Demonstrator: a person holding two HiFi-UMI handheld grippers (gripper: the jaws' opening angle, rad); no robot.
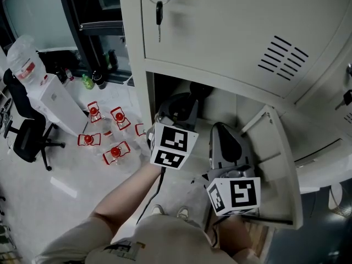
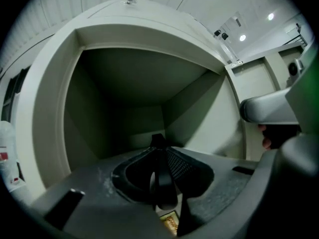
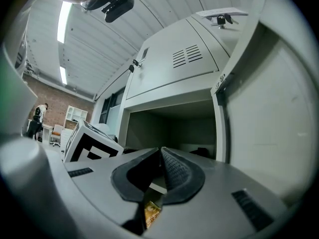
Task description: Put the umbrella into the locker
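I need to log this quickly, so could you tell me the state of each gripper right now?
Left gripper: tongs shut on something slim and black, likely the umbrella.
Right gripper: tongs shut, empty.

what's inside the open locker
A dark thing, likely the umbrella, lies at the back of the locker. The left gripper blocks part of the inside, so anything behind it can't be seen.

The left forearm (image 1: 124, 194) stretches forward toward 12 o'clock. The left gripper (image 1: 183, 104) points away from the body, its jaws closed on a thin black strap (image 2: 162, 183). The right gripper (image 1: 221, 130) sits at its 4 o'clock, nearer the body and pointing the same way, jaws pressed together with nothing between them.
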